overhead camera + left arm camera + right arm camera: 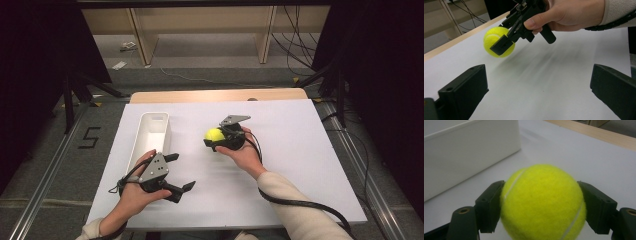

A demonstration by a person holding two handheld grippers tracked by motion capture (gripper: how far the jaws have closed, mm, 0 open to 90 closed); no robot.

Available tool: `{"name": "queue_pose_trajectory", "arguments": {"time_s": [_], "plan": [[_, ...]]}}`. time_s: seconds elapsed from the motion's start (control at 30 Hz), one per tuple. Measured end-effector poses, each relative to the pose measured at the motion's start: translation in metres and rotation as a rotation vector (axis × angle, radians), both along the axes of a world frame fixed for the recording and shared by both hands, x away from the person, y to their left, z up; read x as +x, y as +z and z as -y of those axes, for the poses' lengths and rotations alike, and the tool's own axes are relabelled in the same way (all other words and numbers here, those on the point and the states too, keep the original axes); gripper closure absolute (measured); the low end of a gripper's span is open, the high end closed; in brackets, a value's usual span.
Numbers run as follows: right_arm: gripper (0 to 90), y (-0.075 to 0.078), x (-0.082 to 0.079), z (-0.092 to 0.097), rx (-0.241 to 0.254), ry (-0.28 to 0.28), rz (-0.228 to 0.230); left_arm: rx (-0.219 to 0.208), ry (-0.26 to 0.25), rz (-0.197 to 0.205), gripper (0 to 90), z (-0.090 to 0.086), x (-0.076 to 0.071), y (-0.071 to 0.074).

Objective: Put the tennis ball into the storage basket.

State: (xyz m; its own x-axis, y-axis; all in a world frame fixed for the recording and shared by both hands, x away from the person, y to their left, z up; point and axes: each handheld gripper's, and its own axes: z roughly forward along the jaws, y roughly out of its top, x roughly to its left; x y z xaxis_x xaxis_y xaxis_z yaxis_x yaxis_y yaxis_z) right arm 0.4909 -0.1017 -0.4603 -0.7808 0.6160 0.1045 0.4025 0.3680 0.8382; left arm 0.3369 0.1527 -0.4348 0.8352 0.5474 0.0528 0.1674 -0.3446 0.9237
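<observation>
A yellow tennis ball [214,134] is held just above the white table top near its middle, with my right gripper [216,138] shut on it. In the right gripper view the ball [543,202] sits squeezed between both black jaws. The left gripper view shows the ball [496,40] and the right gripper [504,43] farther off, lifted over the board. My left gripper [181,172] stands open near the front left of the table, nothing between its jaws, pointing right.
A long white bin [145,142] lies on the left part of the white board [300,165], just beyond my left hand; its wall [461,152] is close to the ball's left. A wooden table edge [215,95] runs along the back.
</observation>
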Motion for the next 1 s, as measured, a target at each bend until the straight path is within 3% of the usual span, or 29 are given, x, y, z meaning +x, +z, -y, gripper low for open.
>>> {"name": "queue_pose_trajectory", "arguments": {"time_s": [1.0], "plan": [[26.5, 0.032, -0.013, -0.014, 0.076, 0.051, 0.064, 0.002, -0.004, 0.001, 0.8, 0.001, 0.000, 0.000]]}}
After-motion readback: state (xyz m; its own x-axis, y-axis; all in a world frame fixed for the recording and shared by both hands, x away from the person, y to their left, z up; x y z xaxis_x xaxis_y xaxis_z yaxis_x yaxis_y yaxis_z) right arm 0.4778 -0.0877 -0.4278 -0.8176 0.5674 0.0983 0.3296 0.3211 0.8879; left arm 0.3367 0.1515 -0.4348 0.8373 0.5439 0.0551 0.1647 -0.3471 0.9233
